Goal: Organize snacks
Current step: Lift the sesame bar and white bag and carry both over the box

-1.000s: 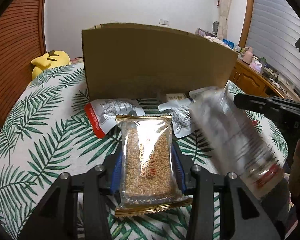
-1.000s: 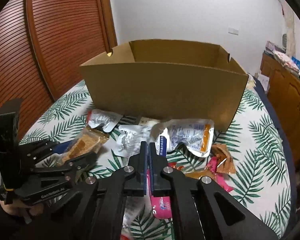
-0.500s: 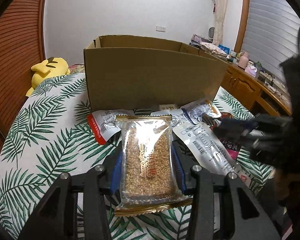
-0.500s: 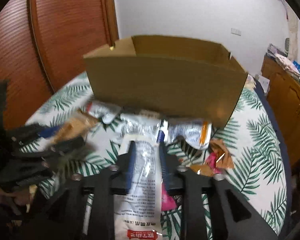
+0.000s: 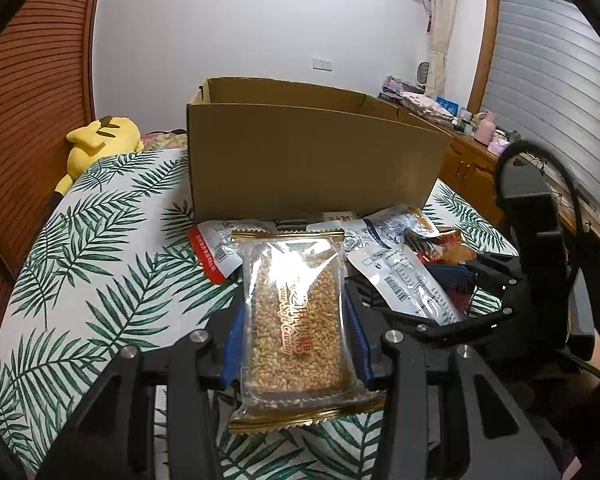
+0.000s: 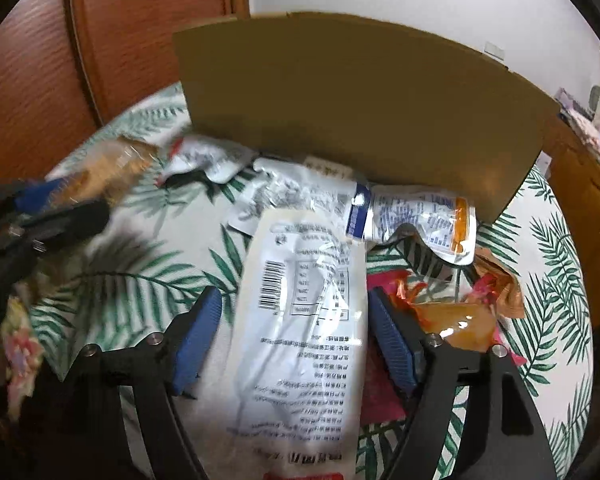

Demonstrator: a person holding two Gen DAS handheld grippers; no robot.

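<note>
My left gripper (image 5: pixel 294 316) is shut on a clear gold-edged sesame candy packet (image 5: pixel 296 320), held above the table in front of the open cardboard box (image 5: pixel 308 160). My right gripper (image 6: pixel 296 324) stands open, its blue pads on either side of a long white snack packet (image 6: pixel 304 328) that lies between them; the pads do not touch it. That white packet also shows in the left wrist view (image 5: pixel 404 280), with the right gripper (image 5: pixel 452 280) beside it. The box (image 6: pixel 360 112) stands just behind the snack pile.
More snack packets lie in front of the box: a white one with a red edge (image 5: pixel 216 248), a white one with an orange edge (image 6: pixel 420 220), and orange and pink wrappers (image 6: pixel 452 320). A leaf-print cloth (image 5: pixel 100 260) covers the table. A yellow plush toy (image 5: pixel 100 140) lies at the far left.
My right gripper went from shut to wide open and sank low toward the table, with the white packet now between its pads. My left gripper rose a little, still holding the sesame packet.
</note>
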